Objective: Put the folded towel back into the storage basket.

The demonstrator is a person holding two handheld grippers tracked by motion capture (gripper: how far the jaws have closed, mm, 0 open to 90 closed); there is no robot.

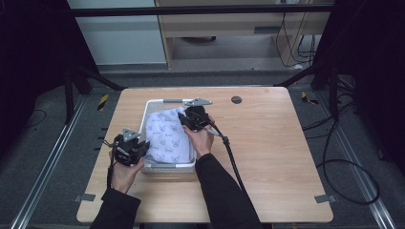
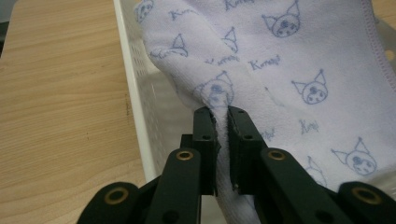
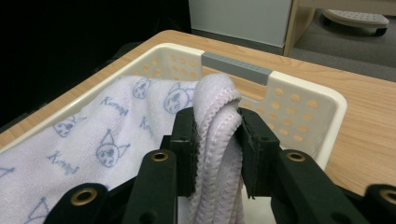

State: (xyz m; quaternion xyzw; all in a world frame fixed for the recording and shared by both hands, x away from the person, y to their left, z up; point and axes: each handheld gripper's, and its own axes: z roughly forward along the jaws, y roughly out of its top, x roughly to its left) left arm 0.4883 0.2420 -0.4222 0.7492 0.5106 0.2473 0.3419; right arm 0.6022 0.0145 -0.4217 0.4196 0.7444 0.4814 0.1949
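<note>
Both tongs (image 2: 222, 114) (image 3: 215, 119) clamped on towel (image 1: 167, 136) inside white basket (image 1: 149, 109).

Basket (image 1: 152, 106): I see it on the table (image 1: 267, 157), left of centre.
Towel (image 1: 167, 136): in the basket, bunched, spilling over its 6 o'clock rim.
Left claw (image 1: 138, 149): at the basket's 8 o'clock corner, clamped on a towel fold.
Right claw (image 1: 185, 117): over the basket's 1 o'clock area, pinching the towel's folded edge.
Round port (image 1: 236, 99): on the table, at 2 o'clock from the basket.
</note>
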